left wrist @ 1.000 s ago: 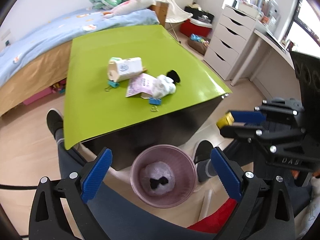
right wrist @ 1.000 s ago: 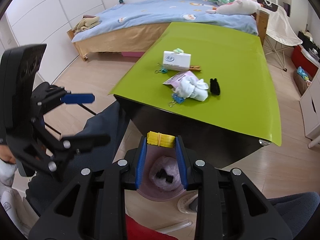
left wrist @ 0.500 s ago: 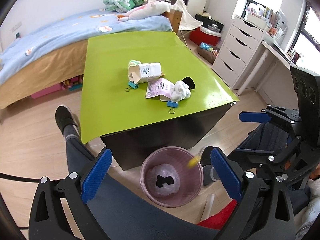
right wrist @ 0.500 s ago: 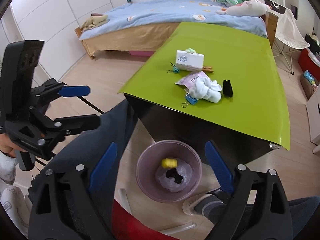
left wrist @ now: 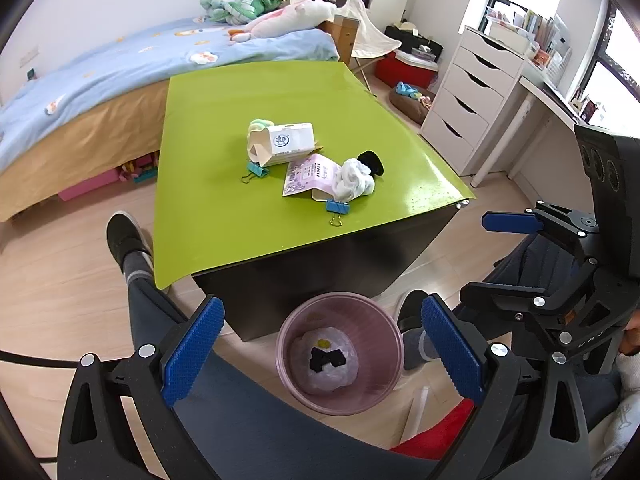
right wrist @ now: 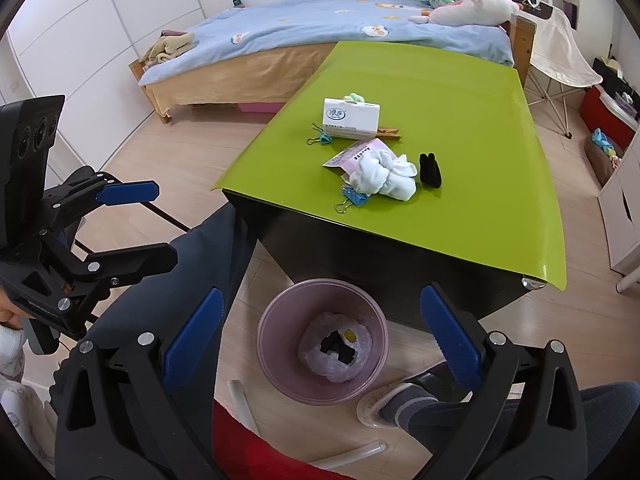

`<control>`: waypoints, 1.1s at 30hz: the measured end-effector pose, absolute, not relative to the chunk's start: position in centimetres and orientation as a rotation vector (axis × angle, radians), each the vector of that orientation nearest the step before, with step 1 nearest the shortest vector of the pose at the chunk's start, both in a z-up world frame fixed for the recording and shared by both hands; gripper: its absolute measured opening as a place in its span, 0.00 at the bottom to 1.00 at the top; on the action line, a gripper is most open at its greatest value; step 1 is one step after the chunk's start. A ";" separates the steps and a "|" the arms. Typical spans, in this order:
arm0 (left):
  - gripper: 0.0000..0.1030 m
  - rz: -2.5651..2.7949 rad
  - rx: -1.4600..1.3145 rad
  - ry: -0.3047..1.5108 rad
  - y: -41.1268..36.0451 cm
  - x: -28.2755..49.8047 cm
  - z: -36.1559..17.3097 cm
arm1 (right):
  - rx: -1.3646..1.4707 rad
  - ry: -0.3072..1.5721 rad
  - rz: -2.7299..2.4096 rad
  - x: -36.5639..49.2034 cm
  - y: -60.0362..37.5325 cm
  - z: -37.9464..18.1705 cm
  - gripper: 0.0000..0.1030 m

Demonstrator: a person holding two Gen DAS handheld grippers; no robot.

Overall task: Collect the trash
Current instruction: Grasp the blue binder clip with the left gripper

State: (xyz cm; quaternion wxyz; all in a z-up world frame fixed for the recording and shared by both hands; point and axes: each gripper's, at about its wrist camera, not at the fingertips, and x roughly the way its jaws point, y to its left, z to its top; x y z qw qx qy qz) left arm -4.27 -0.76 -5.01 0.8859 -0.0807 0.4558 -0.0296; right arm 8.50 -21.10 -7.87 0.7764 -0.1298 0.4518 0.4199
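We hold both grippers above the pink bin (right wrist: pixel 322 340), which stands on the floor against the near side of the counter (left wrist: pixel 224 208). The right gripper (right wrist: pixel 320 332) is spread wide with nothing between its blue pads, and the left gripper (left wrist: pixel 320 350) is likewise released and carries nothing. Down in the bin we see a small yellow piece (right wrist: pixel 349 334) lying beside a black scrap (right wrist: pixel 336 350) on the plastic liner, so that item is already in.

The trash left to collect lies ahead of and above both grippers, on the counter top: a white box (right wrist: pixel 352 118) tipped on its side, a pink packet (right wrist: pixel 356 154), a crumpled white cloth (right wrist: pixel 386 178) lying on the packet's end, and a black lump (right wrist: pixel 429 170) just beside the cloth. The cloth and the packet sit nearest the front edge, the packet's long axis running away from us. We judge the right gripper slightly better lined up with the cloth.

Blue binder clips (right wrist: pixel 354 196) lie touching the packet and near the box, and a wooden clothespin (right wrist: pixel 388 132) pokes out from behind the box; they could get caught up in a grasp.
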 end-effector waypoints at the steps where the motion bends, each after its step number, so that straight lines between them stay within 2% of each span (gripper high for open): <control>1: 0.93 -0.062 -0.168 0.948 -0.8 -4.2 -5.0 | -0.277 0.979 0.904 8.6 -21.2 -7.9 0.95; 20: 0.93 -0.118 -0.089 0.954 -2.0 0.5 -4.9 | -0.262 0.968 0.801 13.4 -22.3 -6.7 0.96; 33: 0.93 -0.161 -0.010 1.030 -3.6 6.4 -7.9 | -0.228 0.998 0.750 15.5 -23.5 -7.8 0.96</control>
